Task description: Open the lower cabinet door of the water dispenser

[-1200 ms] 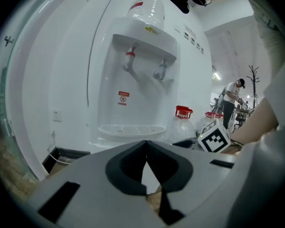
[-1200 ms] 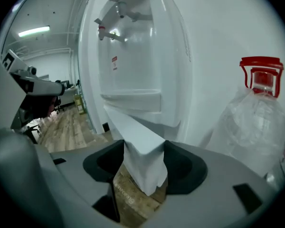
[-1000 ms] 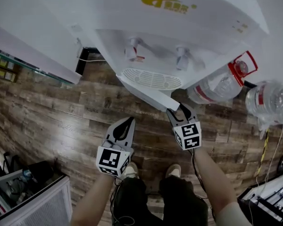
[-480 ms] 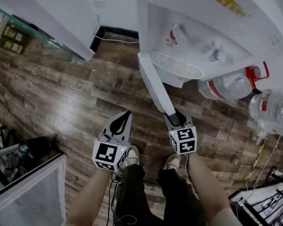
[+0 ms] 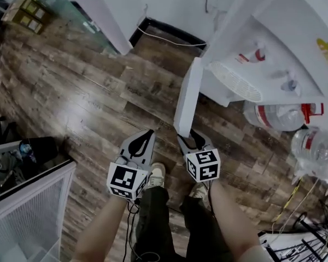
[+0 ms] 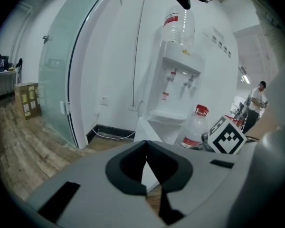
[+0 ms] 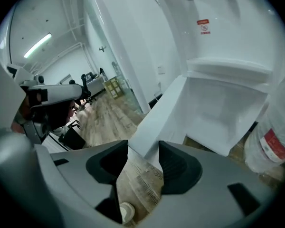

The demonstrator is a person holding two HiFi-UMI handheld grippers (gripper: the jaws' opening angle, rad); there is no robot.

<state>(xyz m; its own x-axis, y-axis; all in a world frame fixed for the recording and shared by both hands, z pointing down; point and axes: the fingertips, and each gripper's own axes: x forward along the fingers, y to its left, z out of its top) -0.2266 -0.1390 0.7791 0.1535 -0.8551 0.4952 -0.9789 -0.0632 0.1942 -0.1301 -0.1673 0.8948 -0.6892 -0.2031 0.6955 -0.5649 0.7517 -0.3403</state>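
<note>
The lower cabinet door (image 5: 187, 97) stands swung out from the water dispenser (image 5: 273, 42), which fills the upper right of the head view. The door's top edge shows as a long white strip running from the cabinet toward the person, with its free end nearest the feet. The right hand-held gripper (image 5: 191, 139) sits on that free end with the door's edge between its jaws, which are opening slightly. It points forward and down, the forearm stretched out behind it. The left hand-held gripper (image 5: 149, 133) hovers just beside it over the wooden floor (image 5: 87, 91), pointing forward and down, its jaws together and empty.
</note>
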